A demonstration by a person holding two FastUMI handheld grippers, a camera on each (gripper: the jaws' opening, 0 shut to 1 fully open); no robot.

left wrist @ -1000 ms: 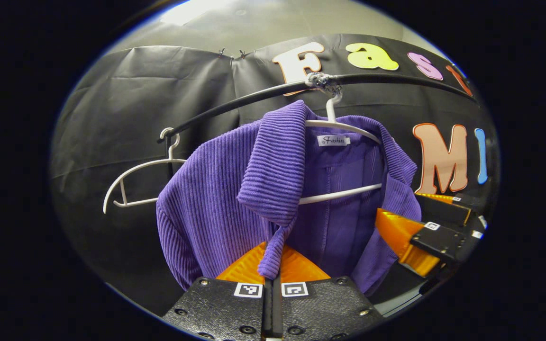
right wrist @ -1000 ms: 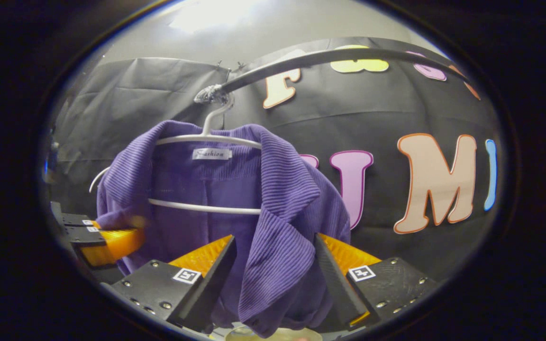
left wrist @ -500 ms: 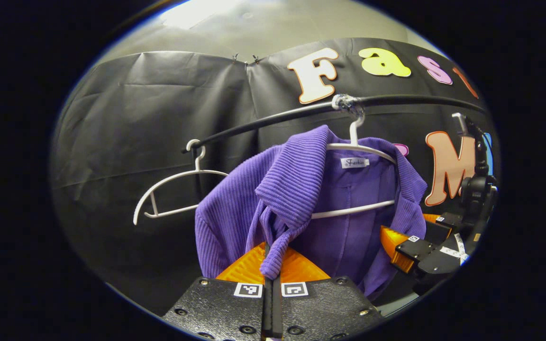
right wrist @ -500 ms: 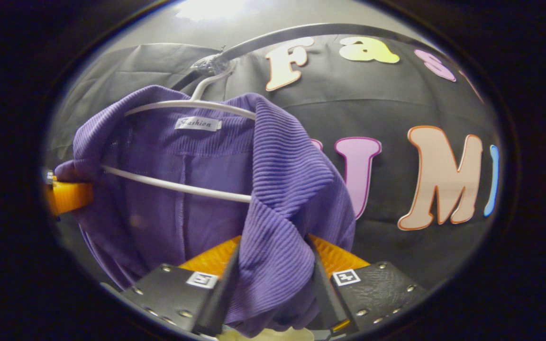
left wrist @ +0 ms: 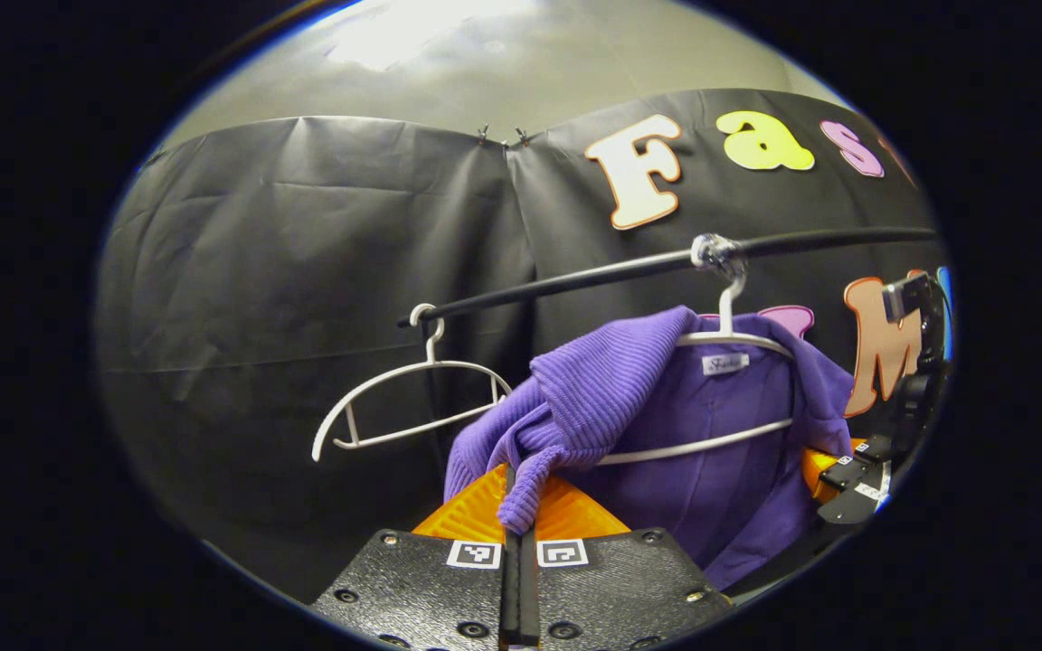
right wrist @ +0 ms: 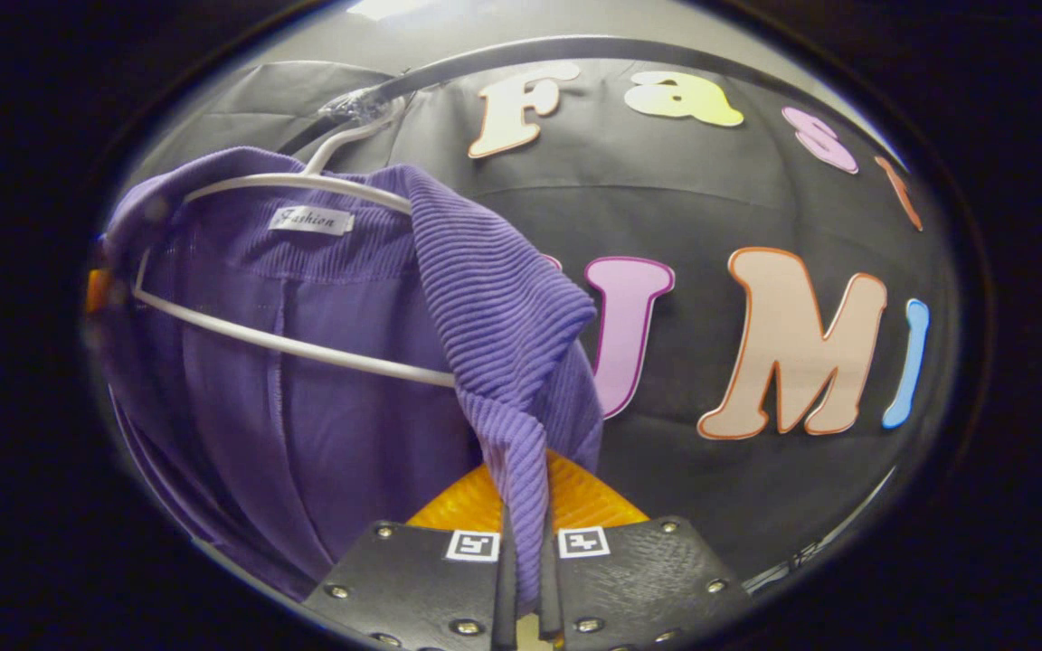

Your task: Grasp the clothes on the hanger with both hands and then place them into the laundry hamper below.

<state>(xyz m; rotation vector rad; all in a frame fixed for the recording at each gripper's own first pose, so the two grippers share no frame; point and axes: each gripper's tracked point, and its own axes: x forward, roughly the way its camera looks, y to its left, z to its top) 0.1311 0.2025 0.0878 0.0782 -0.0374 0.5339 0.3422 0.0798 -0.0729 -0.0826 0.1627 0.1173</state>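
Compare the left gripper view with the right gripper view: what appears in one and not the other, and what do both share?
Left gripper view alone: an empty white hanger and the far right gripper. Right gripper view alone: the right gripper up close, shut on the garment's front edge. Shared: the purple garment on its white hanger, and the black rail.

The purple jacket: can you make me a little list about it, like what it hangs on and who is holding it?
garment: purple ribbed jacket, partly on its hanger
hanger: white hanger, hooked on the black rail
spare hanger: empty white hanger, on the same rail
left gripper: shut on one front edge of the jacket
right gripper: shut on the other front edge
hamper: can't tell where it is
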